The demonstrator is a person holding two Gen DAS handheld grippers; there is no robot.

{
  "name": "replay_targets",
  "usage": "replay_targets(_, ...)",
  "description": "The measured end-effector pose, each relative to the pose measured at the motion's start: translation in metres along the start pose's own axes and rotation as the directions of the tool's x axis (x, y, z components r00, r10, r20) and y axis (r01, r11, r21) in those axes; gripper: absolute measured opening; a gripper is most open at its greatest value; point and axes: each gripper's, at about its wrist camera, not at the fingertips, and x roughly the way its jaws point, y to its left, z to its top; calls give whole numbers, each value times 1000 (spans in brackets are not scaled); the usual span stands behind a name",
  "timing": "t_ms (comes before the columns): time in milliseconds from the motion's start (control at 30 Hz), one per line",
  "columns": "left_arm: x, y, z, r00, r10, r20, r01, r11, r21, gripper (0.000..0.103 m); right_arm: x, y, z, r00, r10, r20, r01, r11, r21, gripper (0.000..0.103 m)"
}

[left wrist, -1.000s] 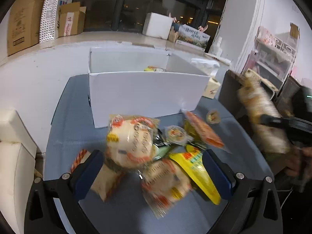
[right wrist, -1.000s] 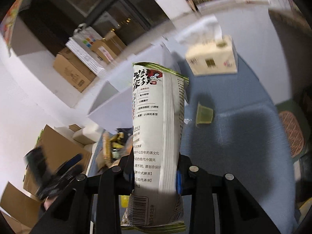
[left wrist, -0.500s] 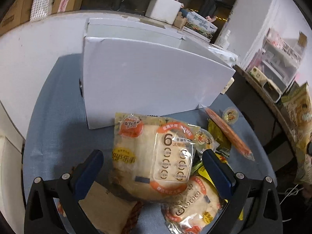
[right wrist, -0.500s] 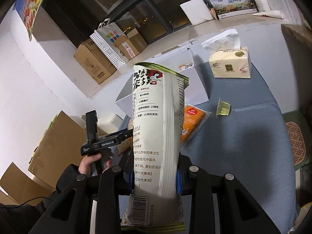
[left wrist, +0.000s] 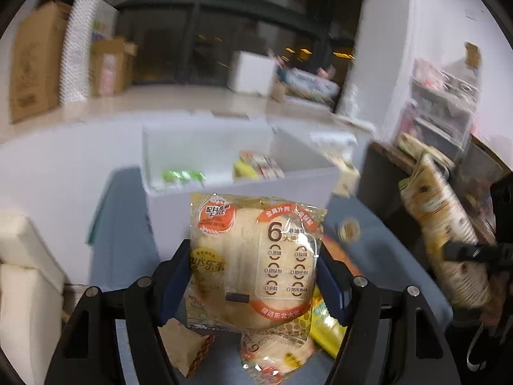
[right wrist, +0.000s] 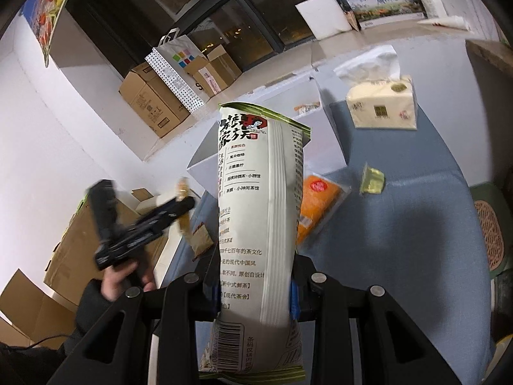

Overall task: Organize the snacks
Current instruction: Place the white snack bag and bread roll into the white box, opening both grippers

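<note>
White, the open cardboard box (left wrist: pixel 243 192) stands behind the clear-wrapped bun packet (left wrist: pixel 253 256), on which the left claw (left wrist: pixel 253 276) is closing. The right claw (right wrist: pixel 255 295) clamps a tall cream snack bag (right wrist: pixel 259 224).

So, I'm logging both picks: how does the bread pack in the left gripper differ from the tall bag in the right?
The bread pack is squat, clear and orange-printed; the tall bag is long, opaque, white with green edges. The left gripper is closing around the pack's sides; the right gripper is shut near the bag's lower end. Both are held upright.
</note>
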Motion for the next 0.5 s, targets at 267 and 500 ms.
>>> replay_targets(267, -10, -29, 56, 994, 35, 100, -31, 999, -45, 76, 39, 14, 80, 995, -76, 70, 86, 987, -139, 33)
replay_targets(500, 56, 2, 112, 994, 99, 53, -92, 988, -124, 76, 116, 20, 158, 988, -153, 8, 152, 974, -166, 33)
